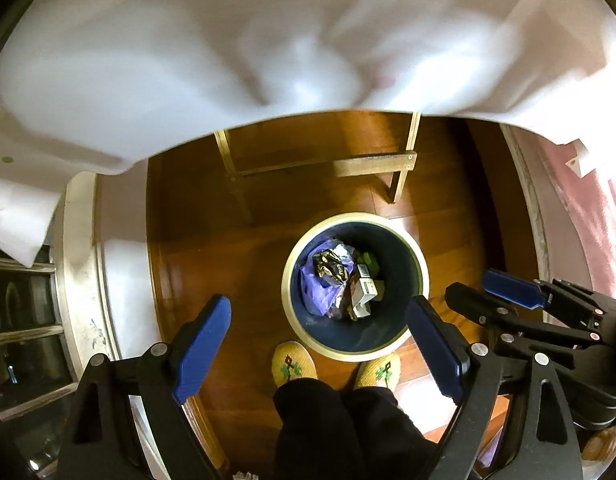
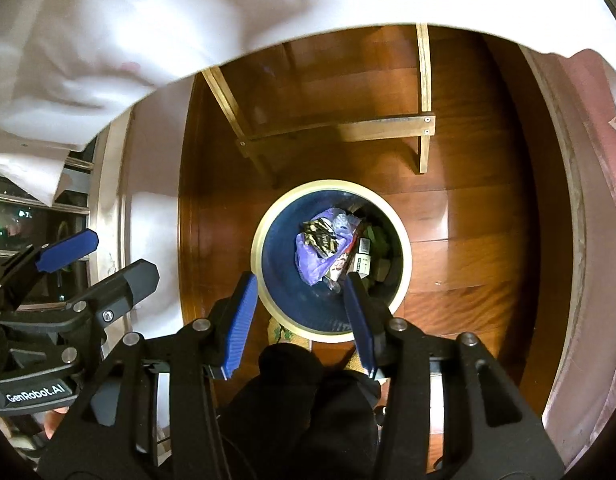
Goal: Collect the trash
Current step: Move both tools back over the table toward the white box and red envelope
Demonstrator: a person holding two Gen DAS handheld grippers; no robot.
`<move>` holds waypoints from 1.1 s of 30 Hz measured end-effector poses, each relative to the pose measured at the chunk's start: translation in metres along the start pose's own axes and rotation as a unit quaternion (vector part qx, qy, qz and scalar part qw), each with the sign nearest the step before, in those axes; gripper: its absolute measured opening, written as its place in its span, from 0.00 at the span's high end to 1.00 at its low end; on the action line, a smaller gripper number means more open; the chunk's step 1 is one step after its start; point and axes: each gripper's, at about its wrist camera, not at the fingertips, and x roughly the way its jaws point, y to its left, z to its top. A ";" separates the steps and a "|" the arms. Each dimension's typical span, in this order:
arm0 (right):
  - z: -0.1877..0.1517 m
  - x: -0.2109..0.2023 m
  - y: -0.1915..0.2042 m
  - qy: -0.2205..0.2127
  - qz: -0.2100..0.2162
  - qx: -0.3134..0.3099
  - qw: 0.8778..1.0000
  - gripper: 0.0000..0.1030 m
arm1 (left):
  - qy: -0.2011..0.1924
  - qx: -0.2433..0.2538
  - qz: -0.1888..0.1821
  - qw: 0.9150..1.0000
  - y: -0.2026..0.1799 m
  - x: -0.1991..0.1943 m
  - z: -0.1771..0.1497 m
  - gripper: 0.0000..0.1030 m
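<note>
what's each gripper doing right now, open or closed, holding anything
Left gripper: open wide, nothing between its jaws.
Right gripper: partly open, nothing held.

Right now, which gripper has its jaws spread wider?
The left gripper: its jaws stand far apart, empty, while the right gripper shows a narrower gap.

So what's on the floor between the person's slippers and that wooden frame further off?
The round trash bin, holding a purple plastic bag and small cartons. Both wrist views show it between the slippers and the wooden frame.
</note>
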 end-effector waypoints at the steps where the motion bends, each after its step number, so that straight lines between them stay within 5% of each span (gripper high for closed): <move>1: 0.000 -0.006 0.002 -0.003 0.000 -0.001 1.000 0.59 | -0.002 0.000 0.000 1.000 0.000 -0.005 0.000 0.12; 12: -0.009 -0.078 0.010 -0.016 -0.002 0.014 1.000 0.59 | -0.035 0.008 0.006 0.999 -0.021 -0.097 -0.003 0.12; 20: -0.011 -0.157 0.026 -0.037 -0.004 -0.008 0.999 0.59 | -0.073 0.012 0.018 0.997 -0.028 -0.197 -0.006 0.12; 33: 0.027 -0.299 0.055 -0.137 0.012 -0.063 0.989 0.58 | -0.169 0.001 0.065 0.983 -0.011 -0.357 0.019 0.12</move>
